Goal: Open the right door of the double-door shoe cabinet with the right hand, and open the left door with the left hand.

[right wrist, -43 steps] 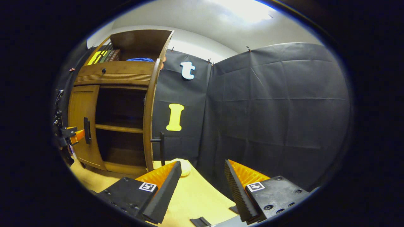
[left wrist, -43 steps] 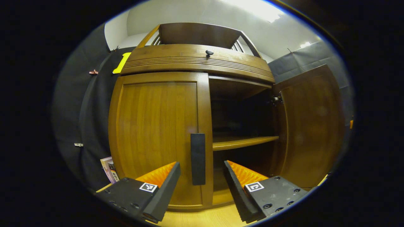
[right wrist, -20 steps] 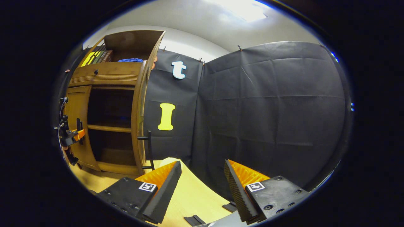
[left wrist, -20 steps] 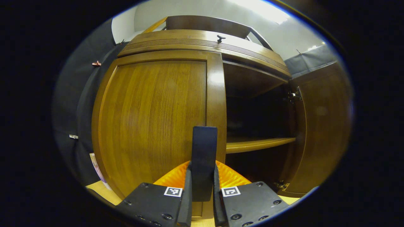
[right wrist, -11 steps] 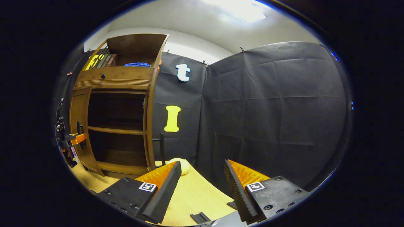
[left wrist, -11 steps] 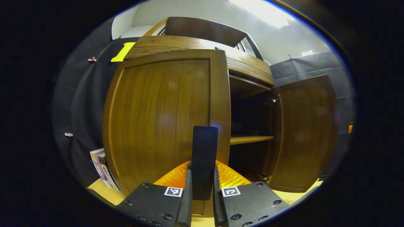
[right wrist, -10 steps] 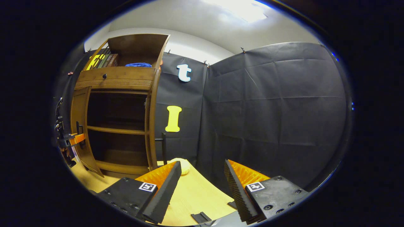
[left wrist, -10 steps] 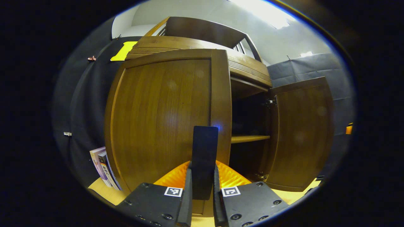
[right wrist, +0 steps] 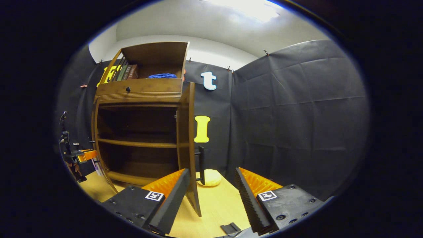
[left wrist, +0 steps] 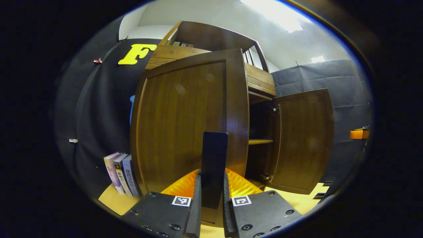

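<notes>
Left gripper view: left gripper (left wrist: 211, 211) at bottom centre, both fingers pressed on the black handle (left wrist: 214, 168) of the left door (left wrist: 185, 122); the handle rises straight up from between the fingers.
Left door: fills the middle of the frame, swung partly out from the shoe cabinet (left wrist: 259, 84), its hinge side toward frame left.
Right door: right door (left wrist: 302, 138) at right of frame, standing wide open, inner face showing, shelf (left wrist: 260, 141) visible between the two doors.
Right gripper view: right gripper (right wrist: 211, 198) at bottom centre, fingers spread, nothing between them.
Right door there: right door (right wrist: 191, 145) seen edge-on at centre, just above the gripper's left finger; cannot tell whether they touch. Its handle (right wrist: 201, 165) hangs on the far face.
Left gripper, far off: left gripper (right wrist: 84, 155) at left edge, level with the lower cabinet.
Step in hand: right door looks done; left door is mid-swing, by my reading.
Next move: likely carry the handle on along the hinge arc, grip kept square so it doesn't slip, then release once the door stands wide.
Clutter: books (left wrist: 120, 173) upright on the worktop (left wrist: 110, 201) at lower left, near the door's hinge side; may limit the swing.
</notes>
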A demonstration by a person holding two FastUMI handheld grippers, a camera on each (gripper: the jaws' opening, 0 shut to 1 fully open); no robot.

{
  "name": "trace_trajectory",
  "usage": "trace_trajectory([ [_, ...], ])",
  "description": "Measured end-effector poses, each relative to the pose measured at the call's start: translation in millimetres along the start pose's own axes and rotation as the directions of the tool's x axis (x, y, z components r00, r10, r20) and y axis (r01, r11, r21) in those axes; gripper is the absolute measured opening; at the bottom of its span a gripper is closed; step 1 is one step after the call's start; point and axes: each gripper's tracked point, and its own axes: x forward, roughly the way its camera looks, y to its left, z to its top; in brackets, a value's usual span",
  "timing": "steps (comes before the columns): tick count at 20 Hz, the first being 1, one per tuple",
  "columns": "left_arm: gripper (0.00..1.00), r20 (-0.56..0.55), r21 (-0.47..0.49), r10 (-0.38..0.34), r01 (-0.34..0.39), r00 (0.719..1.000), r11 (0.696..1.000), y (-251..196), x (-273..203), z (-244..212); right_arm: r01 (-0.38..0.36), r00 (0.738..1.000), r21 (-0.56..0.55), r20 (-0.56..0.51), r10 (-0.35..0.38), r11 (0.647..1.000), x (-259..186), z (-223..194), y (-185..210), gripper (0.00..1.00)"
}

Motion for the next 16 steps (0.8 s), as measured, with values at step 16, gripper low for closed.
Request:
trace_trajectory([
  [16,0.29,0.001,0.203,0.29,-0.284,0.957,0.937,62.1,-85.6,14.0,-0.156,0.986,-0.006,-0.068,0.155,0.988,5.2,-24.3,46.4,0.88],
])
